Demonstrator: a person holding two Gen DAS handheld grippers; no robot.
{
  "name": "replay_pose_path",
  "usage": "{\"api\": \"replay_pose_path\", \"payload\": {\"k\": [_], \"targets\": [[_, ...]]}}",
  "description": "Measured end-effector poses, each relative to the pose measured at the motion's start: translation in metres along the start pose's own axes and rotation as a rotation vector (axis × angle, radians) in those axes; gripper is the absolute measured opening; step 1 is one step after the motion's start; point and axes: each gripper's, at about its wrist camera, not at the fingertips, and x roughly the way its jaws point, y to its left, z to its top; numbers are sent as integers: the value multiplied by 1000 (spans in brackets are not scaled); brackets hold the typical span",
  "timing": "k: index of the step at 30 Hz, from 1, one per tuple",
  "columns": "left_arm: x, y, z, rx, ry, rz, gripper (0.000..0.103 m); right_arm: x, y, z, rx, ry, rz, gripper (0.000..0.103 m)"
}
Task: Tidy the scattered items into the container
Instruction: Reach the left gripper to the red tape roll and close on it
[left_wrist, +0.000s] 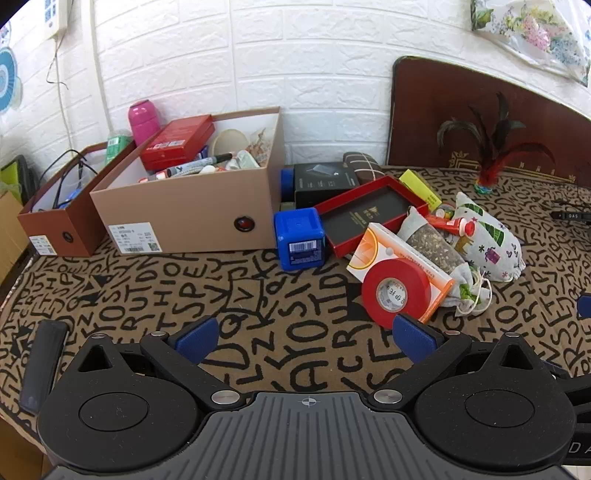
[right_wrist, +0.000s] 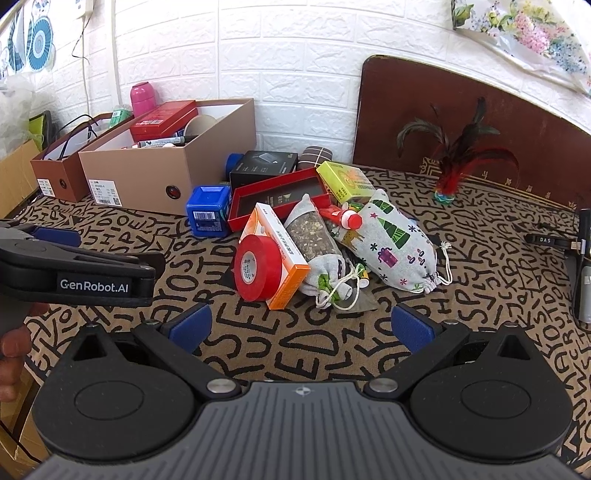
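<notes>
Grippers: I am holding the left gripper (left_wrist: 308, 338) and the right gripper (right_wrist: 301, 326) tilted down over the patterned cloth (left_wrist: 166, 295), both with jaws spread wide and nothing between them.
Container: the tan shoebox (left_wrist: 192, 210) is standing at the back left against the wall, already part full of markers and a red case.
Pile: the scattered things are lying just right of the shoebox, touching and overlapping.
Tape roll (right_wrist: 256, 271): it is leaning on edge against the orange carton (right_wrist: 277, 254), nearest to me; I judge it light, rigid and slick, best pinched across its flat faces.
Cloth pouches (right_wrist: 397, 242): these are looking soft and saggy; I would be gripping the bunched neck by the drawstring.
Blue cube (left_wrist: 301, 238): it is sitting closest to the shoebox, hard-sided, likely easy to clamp across opposite walls.
Risk: pulling the roll may be tipping the carton.
</notes>
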Motion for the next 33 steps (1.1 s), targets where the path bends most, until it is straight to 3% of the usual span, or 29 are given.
{"api": "replay_pose_path", "payload": {"k": [25,33], "targets": [[41,0,0,1,77,-21,103,34,-9,-1,27,69,1,103],[69,1,5,-53,121,-144,101,66,-15,-4,-6,60,-6,103]]}}
